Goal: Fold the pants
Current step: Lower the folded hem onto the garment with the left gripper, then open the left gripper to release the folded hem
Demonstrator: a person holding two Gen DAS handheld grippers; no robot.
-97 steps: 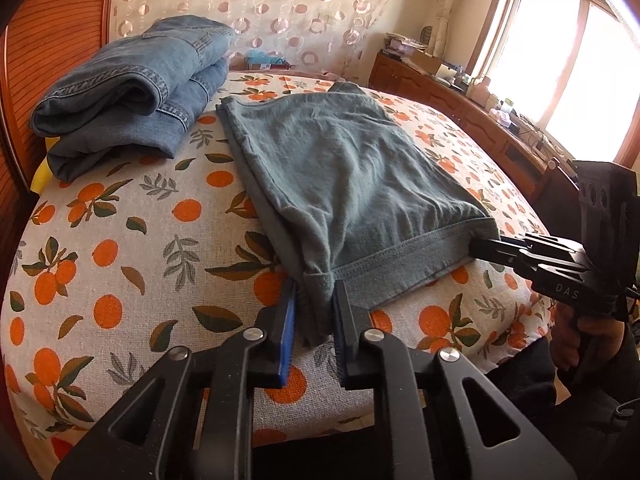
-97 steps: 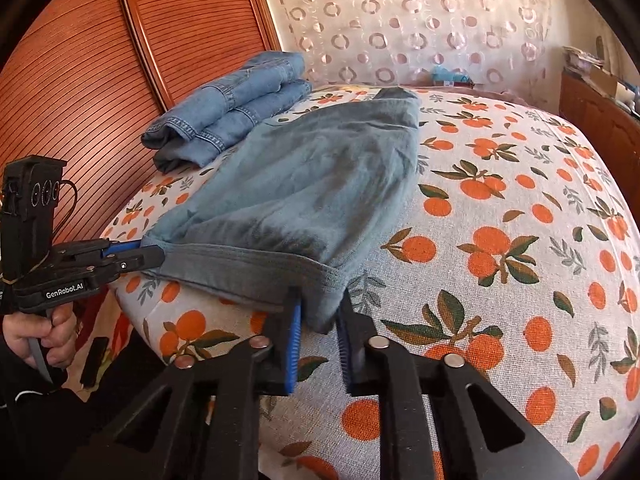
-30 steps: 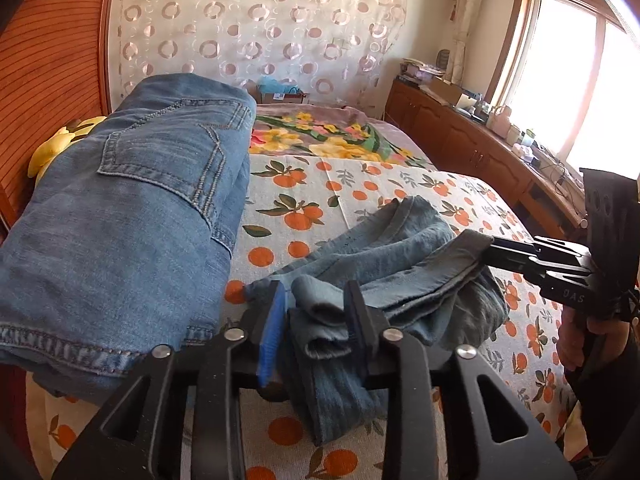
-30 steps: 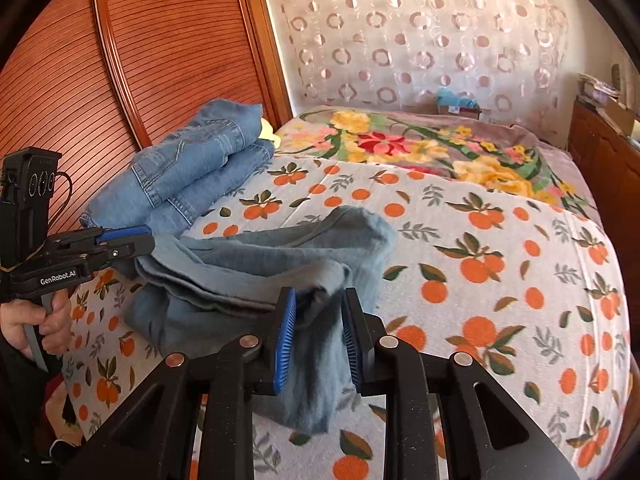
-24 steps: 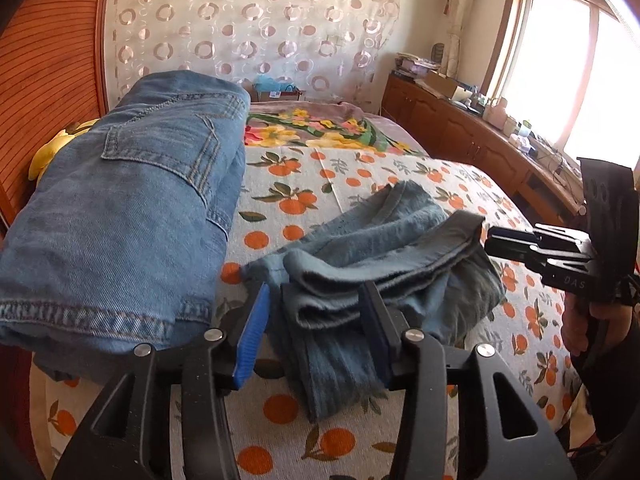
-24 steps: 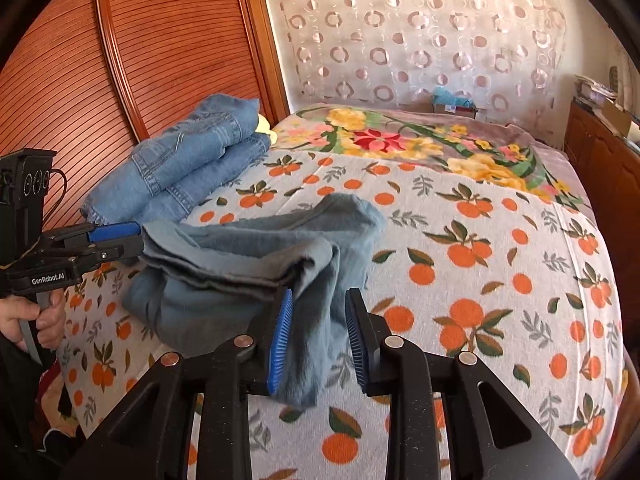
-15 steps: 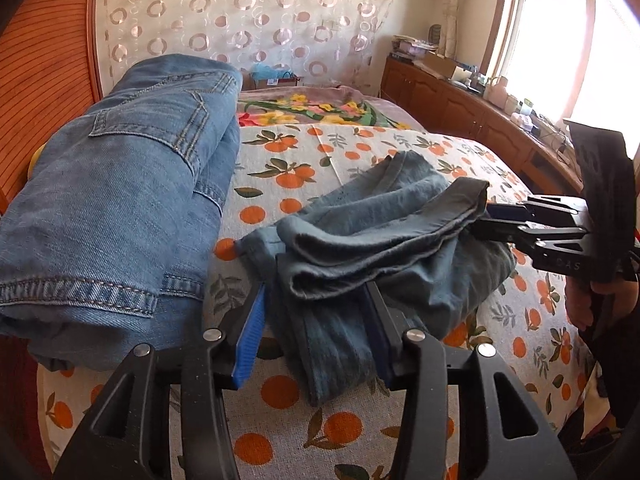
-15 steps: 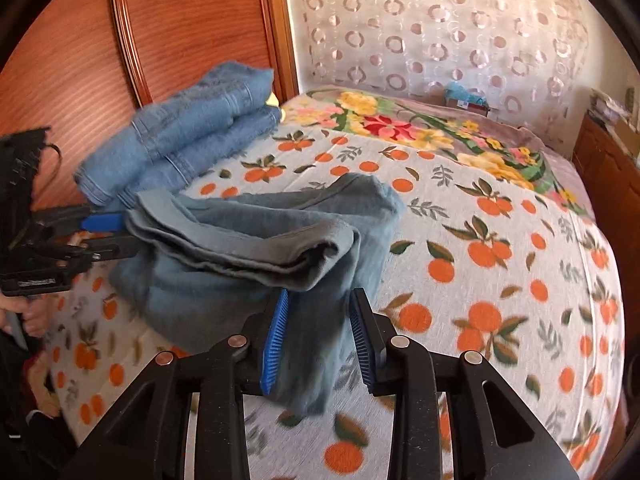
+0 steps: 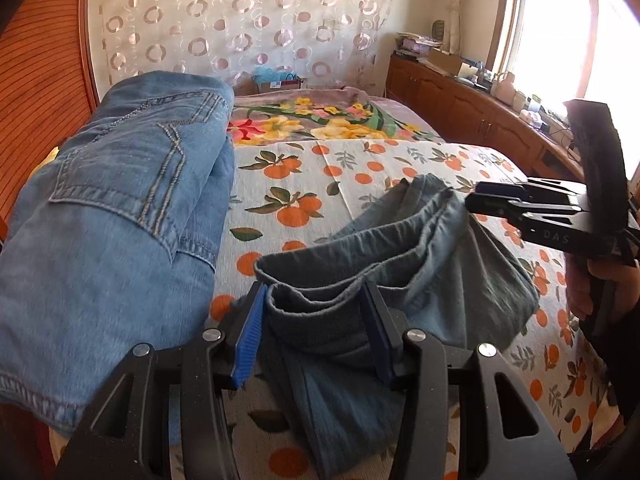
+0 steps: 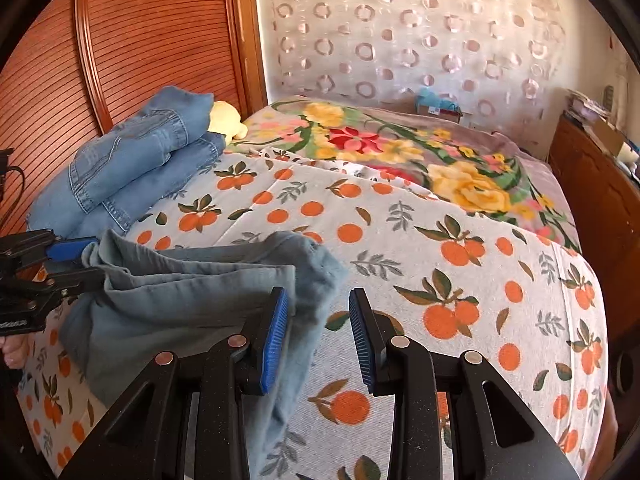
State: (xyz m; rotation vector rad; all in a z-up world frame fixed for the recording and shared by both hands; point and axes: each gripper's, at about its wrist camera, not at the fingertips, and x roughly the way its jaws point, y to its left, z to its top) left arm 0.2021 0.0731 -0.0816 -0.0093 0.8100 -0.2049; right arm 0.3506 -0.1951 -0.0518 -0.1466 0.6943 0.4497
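Observation:
The grey-blue pants (image 9: 400, 264) lie folded over in a loose heap on the orange-print bedsheet (image 9: 304, 172). My left gripper (image 9: 314, 320) is open, and one folded corner rests slack between its blue pads without being pinched. In the right wrist view, the pants (image 10: 180, 292) spread out to the left. My right gripper (image 10: 318, 320) is open; cloth brushes its left pad and bare sheet shows by the right pad. Each gripper shows in the other's view: the right gripper (image 9: 472, 196) at the pants' far corner, the left gripper (image 10: 90, 262) at the opposite corner.
A stack of folded blue jeans (image 9: 120, 220) (image 10: 132, 172) sits by the wooden headboard (image 10: 140, 40), with a yellow plush toy (image 10: 226, 120) behind it. A floral blanket (image 10: 400, 148) covers the far end of the bed. A wooden cabinet (image 9: 460, 100) runs under the window.
Both grippers carried the pants' near edge across the bed, folding the flat pants over. Then both sets of jaws opened and let the cloth go, and the hands drew back slightly.

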